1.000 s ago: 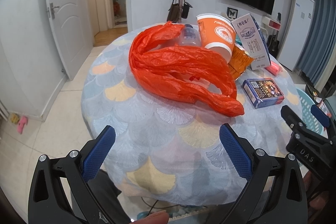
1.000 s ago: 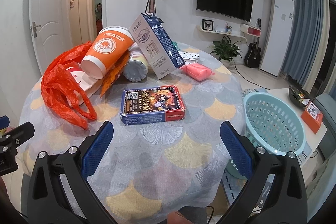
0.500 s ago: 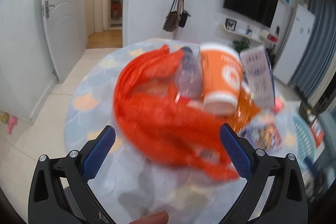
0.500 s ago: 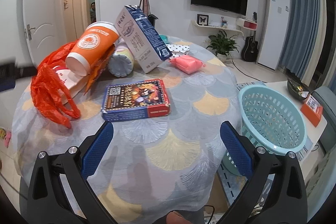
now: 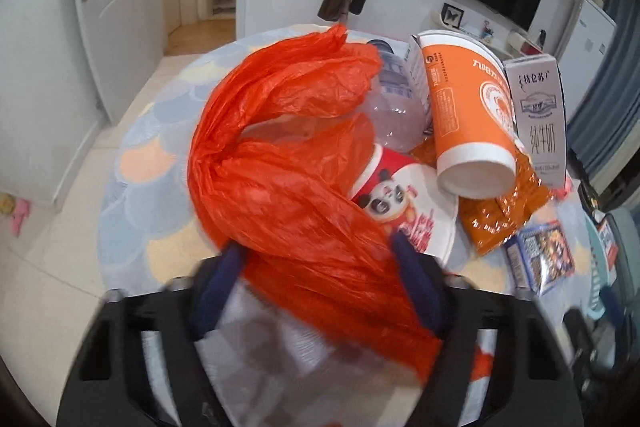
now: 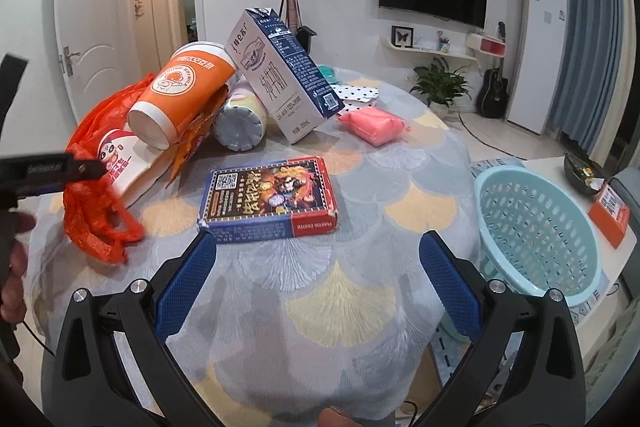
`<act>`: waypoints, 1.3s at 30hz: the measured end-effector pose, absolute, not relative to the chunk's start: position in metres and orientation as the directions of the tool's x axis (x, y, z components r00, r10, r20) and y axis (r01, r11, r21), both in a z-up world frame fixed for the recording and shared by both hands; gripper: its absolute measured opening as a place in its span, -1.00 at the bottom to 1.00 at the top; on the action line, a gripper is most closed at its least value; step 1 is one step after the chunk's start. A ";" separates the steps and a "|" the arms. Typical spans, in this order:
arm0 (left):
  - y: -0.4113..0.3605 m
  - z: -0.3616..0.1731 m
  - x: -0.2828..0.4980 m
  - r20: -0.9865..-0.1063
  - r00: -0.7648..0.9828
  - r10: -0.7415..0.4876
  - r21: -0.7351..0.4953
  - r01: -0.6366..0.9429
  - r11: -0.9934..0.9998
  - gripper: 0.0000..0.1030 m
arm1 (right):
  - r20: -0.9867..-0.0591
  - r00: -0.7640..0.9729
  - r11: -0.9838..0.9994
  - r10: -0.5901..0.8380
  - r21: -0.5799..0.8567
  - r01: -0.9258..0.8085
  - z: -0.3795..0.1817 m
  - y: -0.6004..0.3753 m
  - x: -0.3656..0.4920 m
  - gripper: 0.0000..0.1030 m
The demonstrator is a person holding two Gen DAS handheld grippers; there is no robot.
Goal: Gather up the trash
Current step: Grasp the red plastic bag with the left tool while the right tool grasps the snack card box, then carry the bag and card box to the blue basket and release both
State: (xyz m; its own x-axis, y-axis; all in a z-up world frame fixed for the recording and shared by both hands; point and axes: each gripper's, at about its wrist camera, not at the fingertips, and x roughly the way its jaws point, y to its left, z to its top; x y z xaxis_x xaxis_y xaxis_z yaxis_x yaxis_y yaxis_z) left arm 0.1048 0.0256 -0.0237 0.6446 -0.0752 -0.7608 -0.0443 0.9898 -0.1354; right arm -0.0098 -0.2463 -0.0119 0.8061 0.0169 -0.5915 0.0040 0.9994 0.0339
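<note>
Left gripper [image 5: 320,291]: jaws spread, orange plastic bag [image 5: 288,163] lying right between its fingers, not pinched.
Right gripper [image 6: 316,283]: wide apart, holding nothing.
Card box [image 6: 270,199]: just ahead of the right gripper.
Blue basket [image 6: 536,223]: off to its right.

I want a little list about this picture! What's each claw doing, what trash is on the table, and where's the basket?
left claw: around the crumpled orange plastic bag, fingers not yet shut
right claw: open, empty, above the round scallop-patterned table
trash pile: orange paper cup lying on its side, leaning blue-and-white milk carton, flat blue card box
basket: light blue plastic basket, beside the table on the right
</note>
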 end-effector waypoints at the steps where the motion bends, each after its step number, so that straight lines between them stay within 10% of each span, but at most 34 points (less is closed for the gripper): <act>1: 0.027 -0.025 0.104 -0.770 0.632 -0.083 -0.135 -0.034 0.990 -0.45 | -0.589 0.808 0.999 0.017 0.035 0.004 -0.009 -0.246 -0.007 0.88; 7: 0.032 -0.012 0.086 -0.732 0.670 -0.122 -0.148 0.018 0.989 -0.93 | -0.633 0.773 0.999 0.032 0.015 -0.028 -0.006 -0.232 0.021 0.88; 23: 0.047 0.054 0.033 -0.565 0.821 -0.081 -0.084 0.040 0.996 -0.93 | -0.737 0.676 0.995 0.008 -0.060 -0.078 -0.024 -0.198 0.064 0.83; 39: 0.033 0.098 -0.011 -0.397 0.914 -0.089 0.002 0.098 0.995 -0.93 | -0.602 0.788 0.991 0.131 0.098 -0.091 0.020 -0.224 0.016 0.65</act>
State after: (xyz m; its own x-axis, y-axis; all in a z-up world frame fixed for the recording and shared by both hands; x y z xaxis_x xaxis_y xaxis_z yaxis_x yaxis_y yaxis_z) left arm -0.0115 0.0332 0.0978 0.9136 -0.0887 -0.3969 0.0976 0.9952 0.0021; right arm 0.0162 -0.2241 0.0199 0.7877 0.1313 -0.6019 -0.0907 0.9911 0.0976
